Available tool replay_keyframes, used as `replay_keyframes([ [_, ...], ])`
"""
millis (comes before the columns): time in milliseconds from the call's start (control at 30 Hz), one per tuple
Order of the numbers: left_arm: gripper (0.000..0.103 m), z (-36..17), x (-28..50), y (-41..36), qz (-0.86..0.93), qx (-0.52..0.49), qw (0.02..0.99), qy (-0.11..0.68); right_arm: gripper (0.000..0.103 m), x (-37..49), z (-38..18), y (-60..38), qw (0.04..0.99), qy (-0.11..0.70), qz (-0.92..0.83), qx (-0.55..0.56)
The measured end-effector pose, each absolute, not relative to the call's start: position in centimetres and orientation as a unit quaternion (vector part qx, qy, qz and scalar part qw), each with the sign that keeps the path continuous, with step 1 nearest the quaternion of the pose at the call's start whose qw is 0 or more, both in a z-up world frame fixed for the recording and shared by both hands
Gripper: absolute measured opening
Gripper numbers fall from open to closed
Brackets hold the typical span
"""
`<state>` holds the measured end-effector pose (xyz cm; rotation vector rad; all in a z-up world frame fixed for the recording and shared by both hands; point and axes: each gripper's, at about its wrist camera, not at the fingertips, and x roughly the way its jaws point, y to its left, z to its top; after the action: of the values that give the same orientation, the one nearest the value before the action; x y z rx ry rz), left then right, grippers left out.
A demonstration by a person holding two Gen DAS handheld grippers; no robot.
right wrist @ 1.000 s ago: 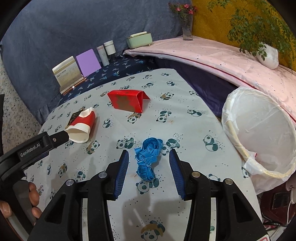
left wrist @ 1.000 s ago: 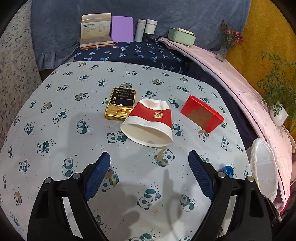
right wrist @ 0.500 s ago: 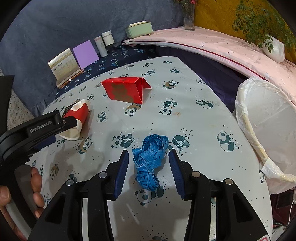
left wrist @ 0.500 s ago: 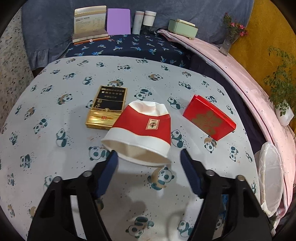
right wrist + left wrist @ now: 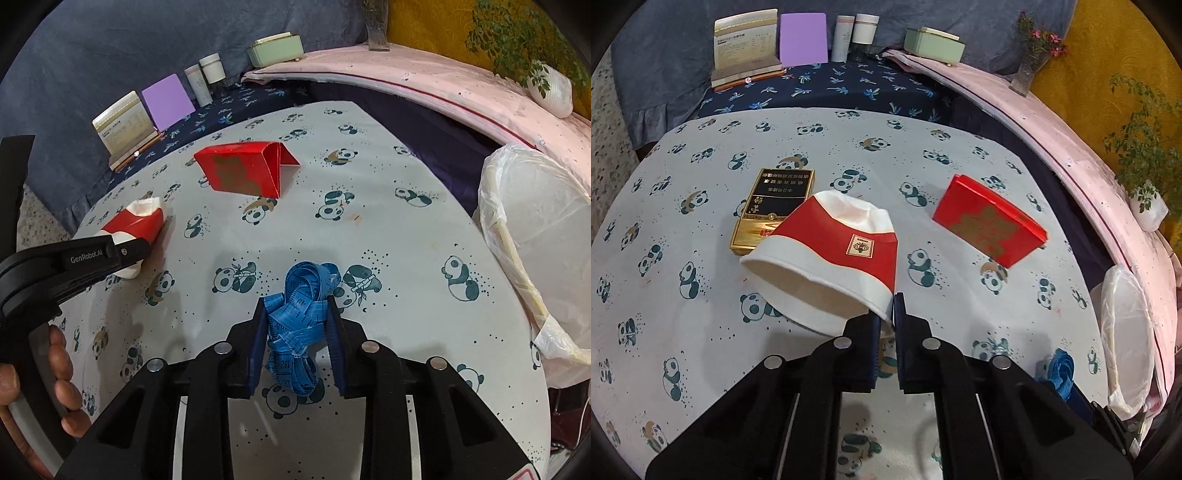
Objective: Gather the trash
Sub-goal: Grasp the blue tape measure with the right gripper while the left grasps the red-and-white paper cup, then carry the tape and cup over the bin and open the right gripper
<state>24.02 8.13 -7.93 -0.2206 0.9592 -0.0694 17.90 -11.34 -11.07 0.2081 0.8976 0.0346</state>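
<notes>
left wrist: low, close, facing table (image 5: 701,332) | right wrist: same, from right | shared: red box (image 5: 988,221), cup (image 5: 133,221)

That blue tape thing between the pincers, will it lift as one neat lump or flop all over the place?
Probably floppy: the blue measuring tape is a loose tangle of thin loops, so ends may dangle below the right gripper. It looks light for its bulk. The jaws stand against the middle of the bundle, so most should lift together, though an outer loop might slip free.

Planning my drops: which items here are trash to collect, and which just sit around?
Job:
paper cup, in left gripper
blue tape measure, in right gripper
red box
gold box
lined bin

Lying about:
purple card
green tin
plant
</notes>
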Motion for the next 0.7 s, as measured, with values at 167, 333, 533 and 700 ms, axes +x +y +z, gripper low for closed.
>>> replay_keyframes([
  [167, 0.003, -6.3, 22.4, 7.0, -0.054, -0.103, 0.886, 0.45, 0.027, 17.0, -9.5, -11.8, 0.904, 0.414, 0.015, 0.102],
  [333, 0.003, -4.7, 20.6, 5.1, -0.077, -0.092, 0.89, 0.439, 0.027, 15.8, -7.5, -12.7, 0.914, 0.392, 0.008, 0.106],
  [533, 0.003, -3.6, 18.5, 2.6, -0.102, -0.069, 0.893, 0.432, 0.027, 14.4, -5.8, -14.2, 0.921, 0.372, -0.002, 0.112],
  [700, 0.003, -3.1, 17.2, 0.8, -0.116, -0.052, 0.894, 0.429, 0.027, 13.2, -4.9, -15.7, 0.925, 0.36, -0.012, 0.121],
])
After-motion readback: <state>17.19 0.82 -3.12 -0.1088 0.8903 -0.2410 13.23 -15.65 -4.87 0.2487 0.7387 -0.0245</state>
